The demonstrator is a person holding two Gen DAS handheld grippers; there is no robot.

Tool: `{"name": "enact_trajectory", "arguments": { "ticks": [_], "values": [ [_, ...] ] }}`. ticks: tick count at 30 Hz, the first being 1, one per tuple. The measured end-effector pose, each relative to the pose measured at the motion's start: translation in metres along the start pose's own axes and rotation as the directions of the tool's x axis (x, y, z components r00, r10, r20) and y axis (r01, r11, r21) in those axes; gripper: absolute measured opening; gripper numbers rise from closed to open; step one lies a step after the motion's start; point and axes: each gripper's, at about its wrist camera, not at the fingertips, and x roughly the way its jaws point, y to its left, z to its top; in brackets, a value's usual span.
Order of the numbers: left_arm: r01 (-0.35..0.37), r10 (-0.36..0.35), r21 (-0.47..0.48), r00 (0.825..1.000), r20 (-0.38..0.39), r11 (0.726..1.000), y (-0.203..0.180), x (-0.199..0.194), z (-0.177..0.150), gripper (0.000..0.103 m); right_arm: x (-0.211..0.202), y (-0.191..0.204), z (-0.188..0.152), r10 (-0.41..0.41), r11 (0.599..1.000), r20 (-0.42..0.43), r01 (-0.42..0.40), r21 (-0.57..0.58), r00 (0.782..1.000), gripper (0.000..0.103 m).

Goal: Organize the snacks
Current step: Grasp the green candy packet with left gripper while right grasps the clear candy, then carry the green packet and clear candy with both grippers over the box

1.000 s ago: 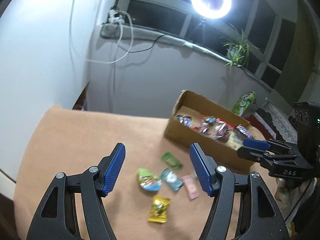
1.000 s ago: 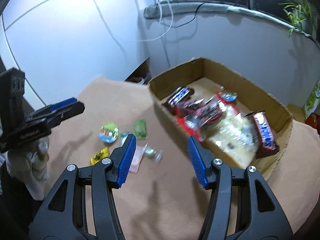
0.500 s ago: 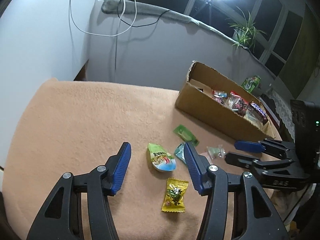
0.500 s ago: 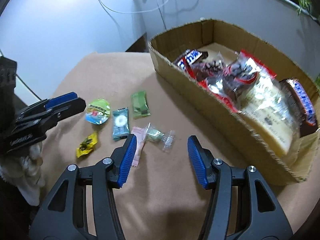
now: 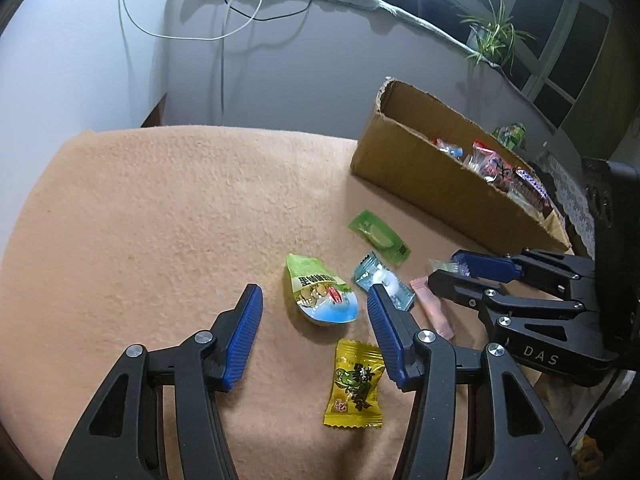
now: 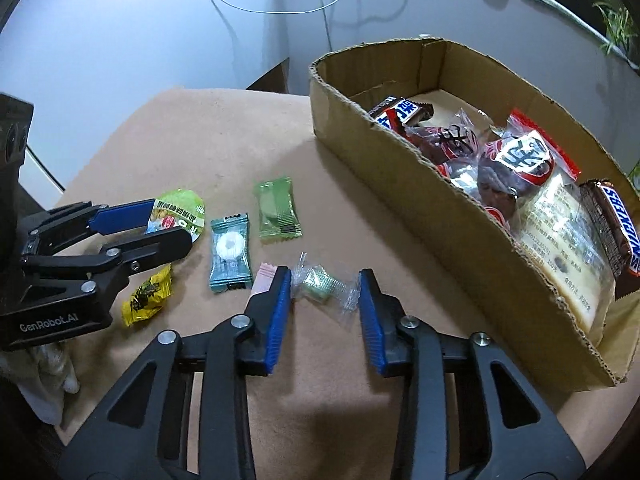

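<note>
Several small snacks lie loose on the tan cloth. My left gripper point(image 5: 314, 304) is open low over the green jelly cup point(image 5: 320, 294), which lies between its fingers; a yellow candy point(image 5: 354, 386) lies nearer. My right gripper point(image 6: 326, 288) is open, its fingers on either side of a clear-wrapped green candy point(image 6: 322, 286). Beside it lie a pink packet point(image 6: 264, 278), a teal candy point(image 6: 230, 252) and a green packet point(image 6: 276, 208). The cardboard box point(image 6: 400, 168) at right holds Snickers bars and red bags.
The tan cloth point(image 5: 160, 220) covers the table up to the wall. Cables point(image 5: 224, 20) hang on the wall behind. A potted plant point(image 5: 494, 38) stands on the sill. The left gripper shows in the right wrist view point(image 6: 172, 228) over the jelly cup.
Both grippers have come down and forward toward the loose snacks. The left now frames the jelly cup; the right now frames the clear-wrapped candy. Both stay open.
</note>
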Motion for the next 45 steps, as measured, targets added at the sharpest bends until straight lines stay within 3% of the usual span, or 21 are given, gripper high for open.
{"name": "enact_trajectory", "arguments": {
  "ticks": [2, 9, 20, 32, 45],
  "values": [
    [-0.007, 0.007, 0.005, 1.000, 0.000, 1.000, -0.001, 0.000, 0.000, 0.051, 0.000, 0.003, -0.001, -0.011, 1.000, 0.004, 0.011, -0.010, 1.000, 0.034],
    [-0.036, 0.036, 0.037, 0.999, -0.006, 0.999, -0.006, 0.004, -0.002, 0.028, -0.004, 0.008, -0.004, -0.010, 1.000, 0.009, 0.011, -0.029, 1.000, 0.030],
    [-0.046, 0.044, 0.043, 0.999, 0.029, 0.998, -0.008, -0.004, 0.000, 0.026, -0.015, -0.001, -0.008, 0.007, 1.000, 0.036, -0.007, -0.021, 0.999, 0.030],
    [0.005, -0.007, 0.016, 0.996, 0.093, 1.000, -0.016, -0.023, 0.019, 0.026, -0.061, -0.019, -0.003, 0.021, 1.000, 0.121, -0.023, 0.009, 0.992, 0.030],
    [0.060, -0.062, 0.019, 0.988, 0.143, 0.998, -0.033, -0.026, 0.055, 0.026, -0.097, -0.064, 0.011, -0.032, 0.997, 0.207, 0.017, 0.076, 0.978, 0.030]
  ]
}}
